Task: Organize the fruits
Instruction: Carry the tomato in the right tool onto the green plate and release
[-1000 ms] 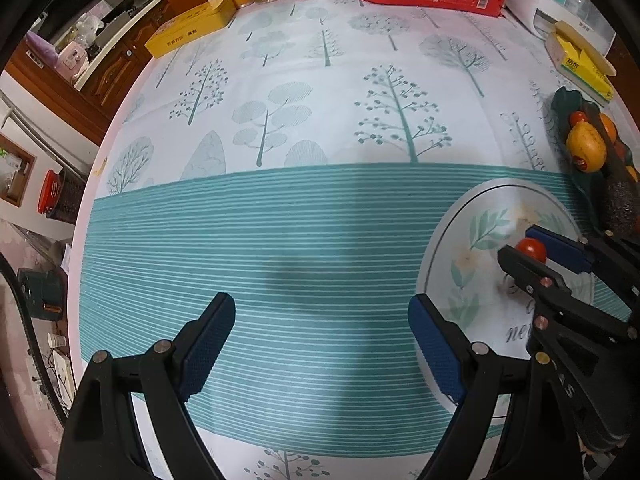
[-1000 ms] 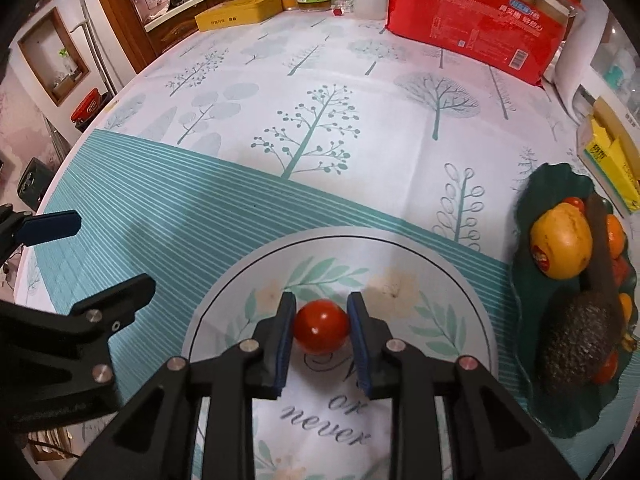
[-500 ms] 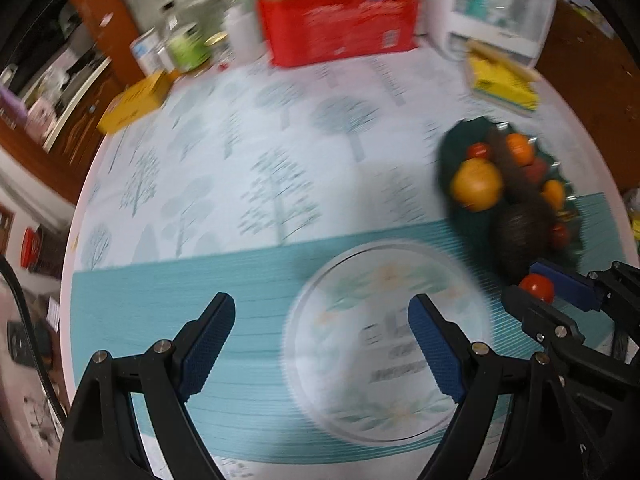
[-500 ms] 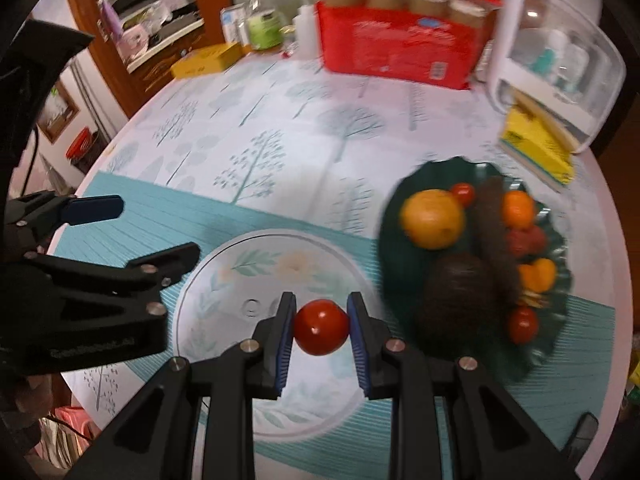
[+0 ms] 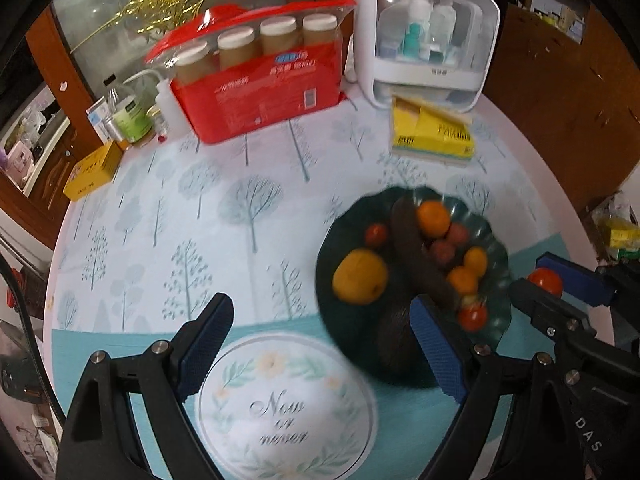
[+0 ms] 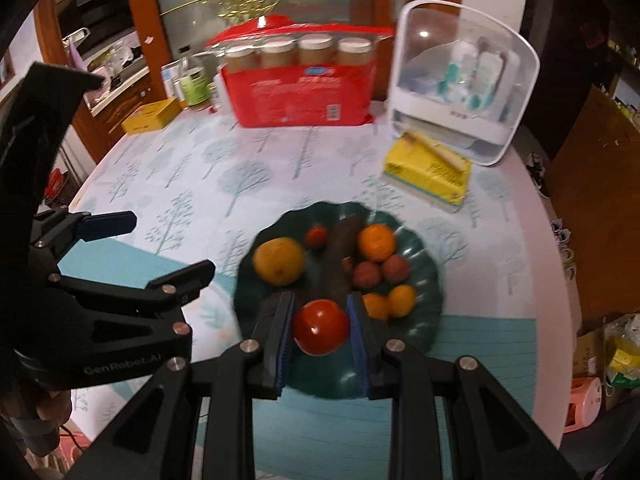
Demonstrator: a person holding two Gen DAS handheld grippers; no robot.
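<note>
You have a red tomato (image 6: 321, 327) pinched between the blue pads of your right gripper (image 6: 320, 330), jaws closed snugly on its sides, and it hangs above the near edge of the dark green plate (image 6: 430, 254). Your left gripper (image 5: 320, 336) stands wide apart with nothing between its fingers, off to the plate's left over the teal band of the tablecloth (image 5: 248, 216).

By my judgement most of the gathering is done — the plate already carries a large yellow-orange fruit (image 6: 279, 260), a round orange (image 6: 376, 242), two small dull-red fruits (image 6: 380, 272), two small orange ones (image 6: 390, 302), a little tomato (image 6: 316, 236) at the far side and a long dark brown fruit (image 6: 340, 256) lying across the middle. The left wrist view also shows a dark, rough-skinned fruit (image 5: 394, 340) at the plate's near edge, partly hidden by a finger. I see no loose fruit on the cloth, so setting this tomato down looks like the last piece, as far as these views reach.

The tomato is smooth, glossy and round, so it may roll on release. The plate is glassy-looking with a scalloped, fluted rim; the cloth is flat and printed with pale trees and a round flowered medallion (image 5: 286, 408) near the table's near edge.
</note>
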